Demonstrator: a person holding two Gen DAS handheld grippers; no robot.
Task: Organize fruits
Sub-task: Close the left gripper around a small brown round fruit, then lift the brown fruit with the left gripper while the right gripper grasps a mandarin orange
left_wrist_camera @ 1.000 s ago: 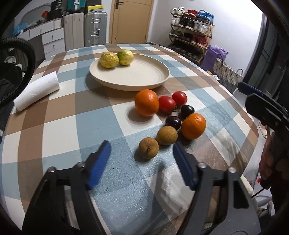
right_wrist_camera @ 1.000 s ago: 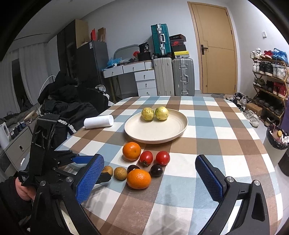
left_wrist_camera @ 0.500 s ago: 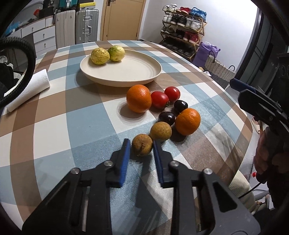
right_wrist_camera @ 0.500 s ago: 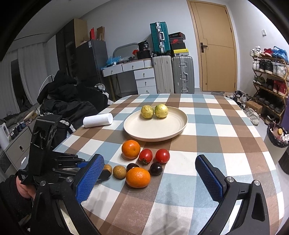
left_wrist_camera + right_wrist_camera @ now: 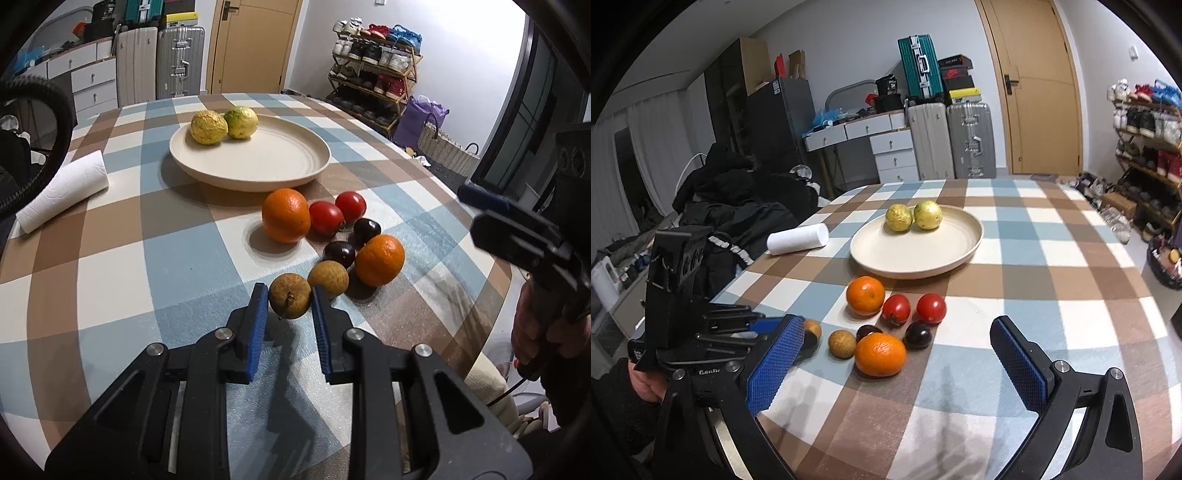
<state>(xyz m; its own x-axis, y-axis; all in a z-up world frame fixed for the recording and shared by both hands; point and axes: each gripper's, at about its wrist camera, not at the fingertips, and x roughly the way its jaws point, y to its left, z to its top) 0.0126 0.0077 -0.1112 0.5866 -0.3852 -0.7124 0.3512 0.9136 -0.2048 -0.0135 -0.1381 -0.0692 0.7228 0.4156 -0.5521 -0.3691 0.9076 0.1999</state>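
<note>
Left claw [image 5: 289, 304] around rough round longan [image 5: 289, 300]

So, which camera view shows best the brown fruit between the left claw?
The left wrist view: the brown fruit sits whole between the left claw. In the right wrist view the right claw's pad hides most of it.

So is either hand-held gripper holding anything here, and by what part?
The left hand-held gripper grips the nearer brown longan across its sides, stem end facing the camera. The right hand-held gripper is open, holding nothing.
</note>
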